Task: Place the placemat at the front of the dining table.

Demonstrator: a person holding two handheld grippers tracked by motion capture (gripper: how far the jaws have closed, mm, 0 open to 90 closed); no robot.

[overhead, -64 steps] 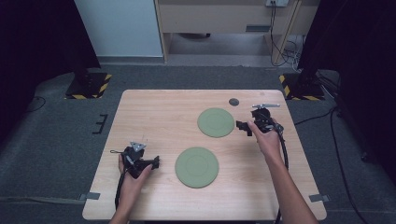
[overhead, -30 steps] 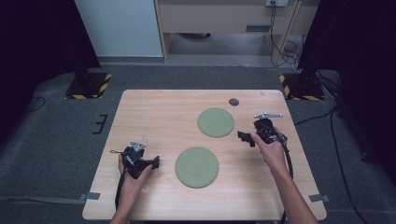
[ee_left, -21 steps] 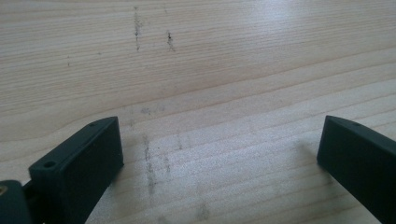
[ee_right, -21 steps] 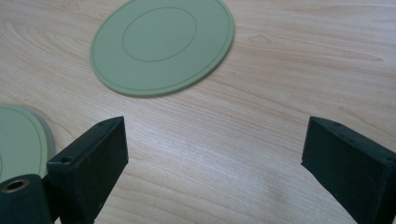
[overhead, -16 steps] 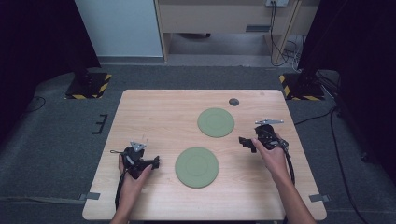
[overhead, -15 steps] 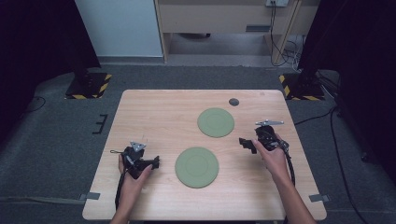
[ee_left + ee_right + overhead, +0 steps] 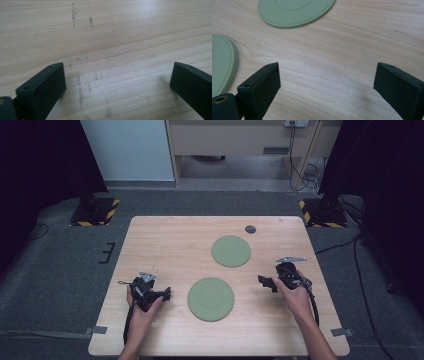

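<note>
High view shows the right gripper (image 7: 265, 282) and left gripper (image 7: 161, 294) flanking the near round green flat mat (image 7: 210, 298), jaws wide apart and empty, apparently ready for an approach.

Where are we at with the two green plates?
Done: far green plate and near green plate both lie flat on the table, apart. In hand: nothing; the left tongs and right tongs are open and empty over bare wood. Left: any stacking; neither plate is touched.
</note>
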